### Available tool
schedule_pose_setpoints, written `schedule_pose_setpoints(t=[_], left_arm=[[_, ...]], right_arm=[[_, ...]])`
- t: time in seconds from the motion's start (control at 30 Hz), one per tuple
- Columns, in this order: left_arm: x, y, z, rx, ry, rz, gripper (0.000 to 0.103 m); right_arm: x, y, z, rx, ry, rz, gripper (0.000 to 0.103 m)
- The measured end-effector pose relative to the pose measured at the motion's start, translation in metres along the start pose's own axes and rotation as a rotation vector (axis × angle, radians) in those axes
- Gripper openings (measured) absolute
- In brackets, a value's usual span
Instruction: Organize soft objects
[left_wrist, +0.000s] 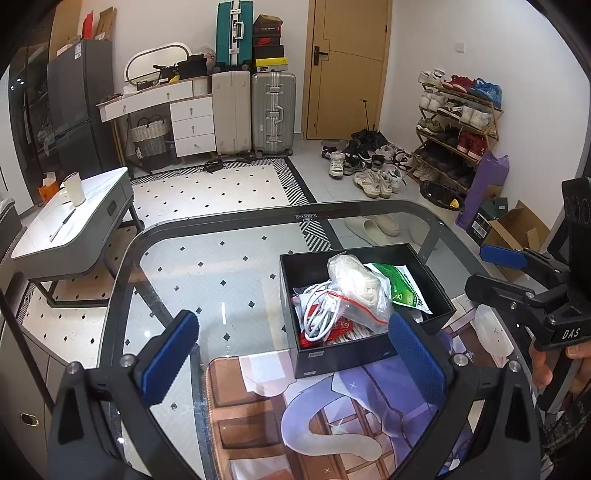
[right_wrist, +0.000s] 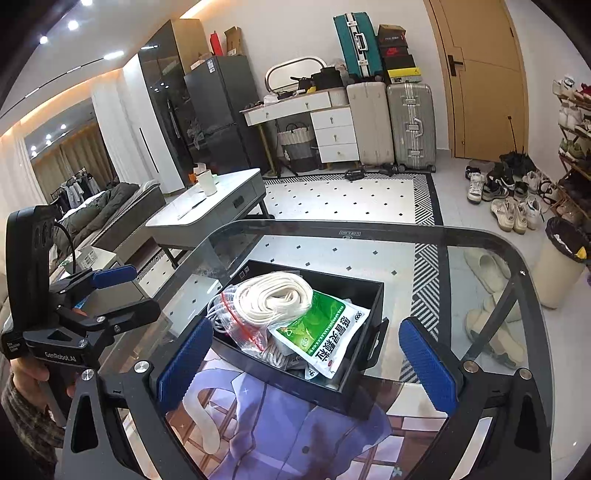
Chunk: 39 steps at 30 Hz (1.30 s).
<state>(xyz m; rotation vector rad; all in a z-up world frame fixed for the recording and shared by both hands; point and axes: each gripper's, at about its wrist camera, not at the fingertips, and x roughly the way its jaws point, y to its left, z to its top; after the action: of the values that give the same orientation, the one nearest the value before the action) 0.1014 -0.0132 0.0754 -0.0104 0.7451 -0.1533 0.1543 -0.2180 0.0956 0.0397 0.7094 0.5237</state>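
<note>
A black box stands on a printed mat on the glass table. In it lie a clear zip bag of coiled white rope, a green and white packet, a white cable and red packets. My left gripper hangs open just before the box's near wall, nothing between its blue pads. The right gripper is open beside the box's right side. In the right wrist view the right gripper stands open over the box, rope bag and packet; the left gripper is open at the left.
A grey and white coffee table with a cup stands beyond the table's left edge. Slippers lie on the floor under the glass. A bin, loose shoes and a shoe rack fill the right side.
</note>
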Motion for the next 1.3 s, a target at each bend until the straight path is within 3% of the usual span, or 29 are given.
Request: schedule_pose_setpoints(t=[0.3,1.03,1.3], left_arm=[[-0.006,0.001,-0.016,0.009,-0.052,0.037,0.103],[0.018,0.005,-0.066,-0.014,-0.131,0.038,0.103],[0.024,0.005,-0.075,-0.023,-0.133,0.032,0.103]], right_arm=[[-0.003,-0.003,-0.024,-0.033,-0.039,-0.032,0.102],[0.003,-0.02,-0.071,-0.006,-0.134,-0.114,0.102],[0.008,-0.022,-0.077,-0.005,-0.129,-0.129,0.102]])
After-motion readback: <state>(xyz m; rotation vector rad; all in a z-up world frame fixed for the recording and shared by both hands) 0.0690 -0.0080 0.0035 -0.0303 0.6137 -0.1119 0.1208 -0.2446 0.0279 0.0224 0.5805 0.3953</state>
